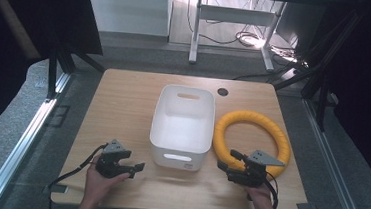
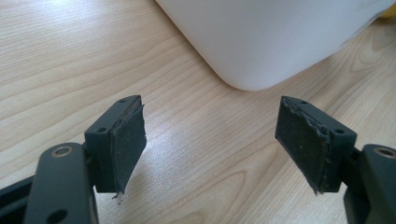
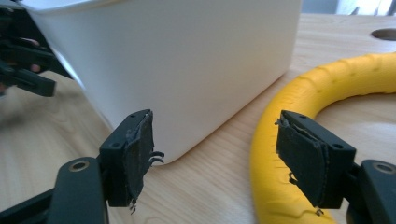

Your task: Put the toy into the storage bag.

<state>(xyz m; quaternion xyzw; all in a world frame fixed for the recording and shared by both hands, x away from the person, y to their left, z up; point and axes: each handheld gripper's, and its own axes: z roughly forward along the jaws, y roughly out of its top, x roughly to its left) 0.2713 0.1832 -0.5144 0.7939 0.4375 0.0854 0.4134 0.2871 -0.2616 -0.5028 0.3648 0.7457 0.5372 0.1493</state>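
Observation:
A white plastic basket (image 1: 196, 161) with handle slots stands in the middle of the wooden table (image 1: 123, 104). A yellow foam ring (image 1: 253, 117) lies flat to its right, close beside it. My left gripper (image 1: 138, 168) is held low near the basket's front left corner, open, with nothing between its jaws (image 2: 210, 105); the basket's rounded corner (image 2: 271, 37) is just ahead. My right gripper (image 1: 228, 159) hovers open at the ring's near left part (image 3: 215, 116). One pad (image 3: 303, 154) is over the ring (image 3: 327, 74), the other near the basket wall (image 3: 187, 60).
A round cable hole (image 1: 223, 92) sits in the table behind the ring. The left gripper (image 3: 23, 60) shows past the basket in the right gripper view. Black frame legs and dark curtains stand around the table. Bare tabletop lies left of the basket.

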